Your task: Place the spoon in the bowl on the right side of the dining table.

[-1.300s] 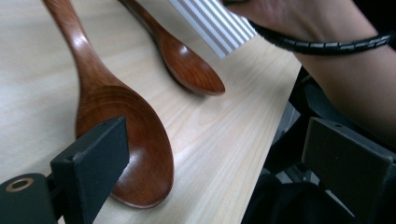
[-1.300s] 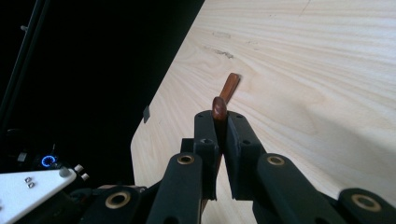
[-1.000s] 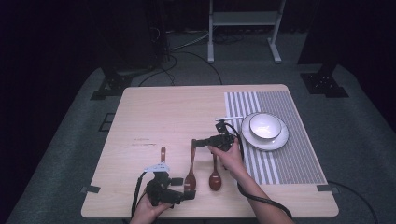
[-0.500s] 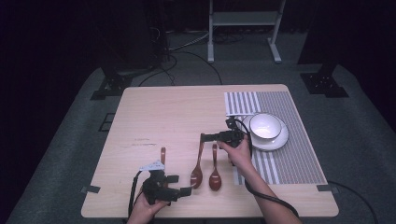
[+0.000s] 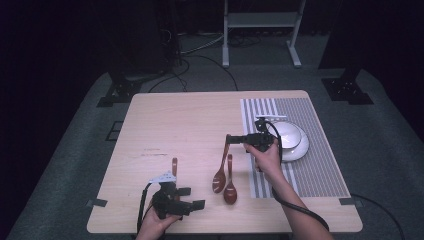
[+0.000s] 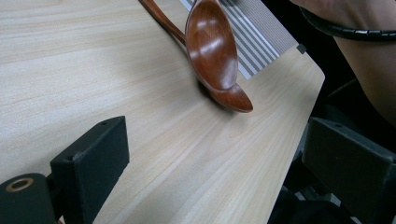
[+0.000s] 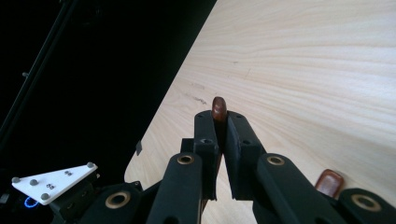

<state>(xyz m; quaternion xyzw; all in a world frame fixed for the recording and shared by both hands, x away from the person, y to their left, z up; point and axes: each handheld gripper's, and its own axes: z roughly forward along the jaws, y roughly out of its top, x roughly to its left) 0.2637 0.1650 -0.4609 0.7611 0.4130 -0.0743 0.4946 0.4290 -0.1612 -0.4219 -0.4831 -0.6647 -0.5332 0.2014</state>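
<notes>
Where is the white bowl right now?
In the high view the white bowl sits on the striped placemat at the table's right, just beyond the right gripper.

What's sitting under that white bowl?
The white bowl rests on a white plate, which lies on the striped placemat. The right hand hides the plate's near-left edge.

From above the near edge we look forward and down on the whole bench (image 5: 200,125), far enough off to take in the floor around it. The left claw's camera sits low and close over the wood near that edge, facing across to the wooden spoons (image 6: 212,46) and the striped mat (image 6: 261,37) beyond them. The right claw's camera rides higher, looking along its own jaws over bare bench toward the far side from the mat. We share the spoons (image 5: 224,175) between the high and left views.
</notes>
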